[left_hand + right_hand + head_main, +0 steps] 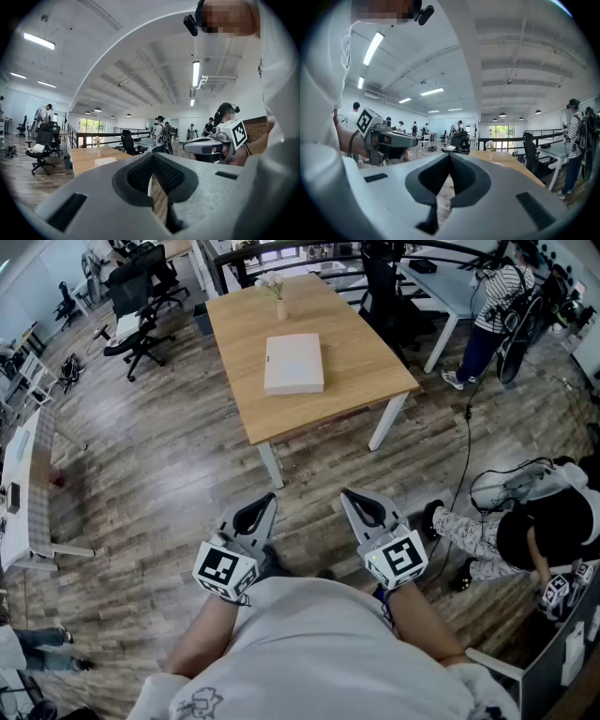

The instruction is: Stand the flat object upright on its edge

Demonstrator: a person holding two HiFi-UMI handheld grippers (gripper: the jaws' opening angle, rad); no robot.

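Head view showing box (pixel 293 363) lying flat on table (pixel 367 357), left gripper (pixel 270 499) and right gripper (pixel 347 494) hovering side by side over floor (pixel 169 465), well apart from table, jaws of both pressing together

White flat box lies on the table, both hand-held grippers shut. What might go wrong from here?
1. The box lies flat, no edge raised; the left hand-held gripper and right hand-held gripper are shut and may just push it.
2. The flower vase stands beyond it on the table; a shove that way may topple it.
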